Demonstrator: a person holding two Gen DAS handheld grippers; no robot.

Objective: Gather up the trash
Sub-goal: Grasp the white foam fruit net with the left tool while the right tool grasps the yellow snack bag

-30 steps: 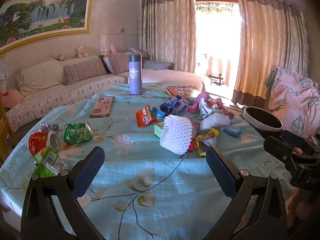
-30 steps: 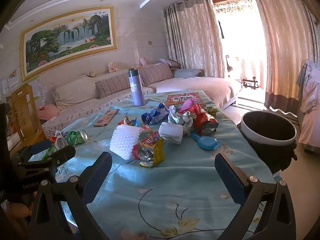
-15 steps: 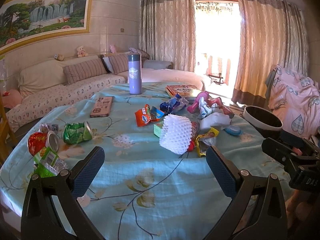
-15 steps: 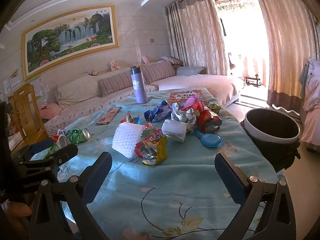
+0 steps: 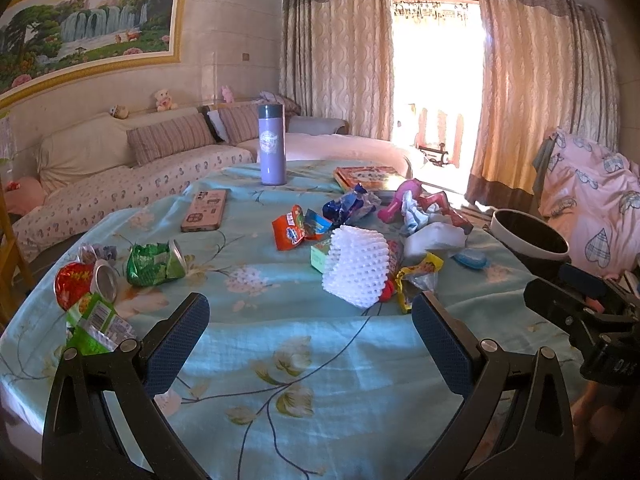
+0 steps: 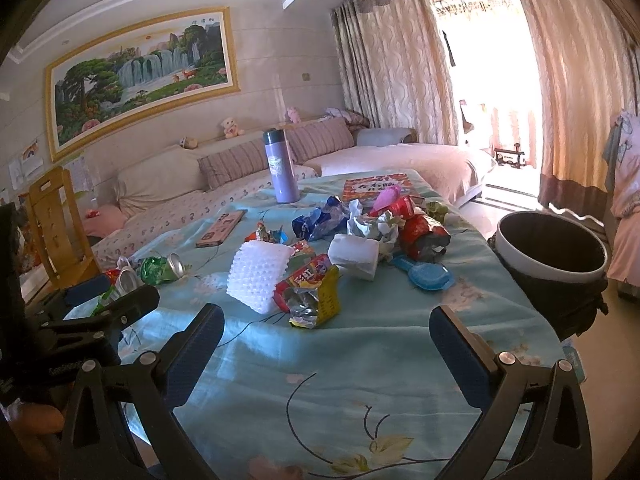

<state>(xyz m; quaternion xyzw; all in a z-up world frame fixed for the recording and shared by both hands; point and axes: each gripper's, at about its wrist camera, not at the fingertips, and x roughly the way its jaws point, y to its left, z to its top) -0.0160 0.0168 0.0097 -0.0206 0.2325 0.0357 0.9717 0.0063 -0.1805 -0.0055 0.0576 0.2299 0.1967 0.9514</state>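
Trash lies scattered on a table under a light blue flowered cloth (image 5: 256,344). A white foam fruit net (image 5: 356,268) sits mid-table beside a yellow and red wrapper (image 6: 316,290); the net also shows in the right wrist view (image 6: 258,270). Crushed green and red cans (image 5: 154,264) lie at the left. Crumpled wrappers and white paper (image 6: 356,250) pile up behind. A dark trash bin with a white rim (image 6: 554,256) stands off the table's right edge. My left gripper (image 5: 310,332) and right gripper (image 6: 326,340) are both open and empty, above the near cloth.
A purple flask (image 5: 272,144), a phone in a pink case (image 5: 204,210) and a red picture book (image 5: 368,172) are on the far half. A blue plastic scoop (image 6: 426,278) lies near the bin. A wooden chair (image 6: 56,220) stands left; sofas run behind.
The right gripper has drifted slightly forward and tilted, so the trash pile sits a little lower and nearer in its view. The left gripper has barely moved. Both stay open.
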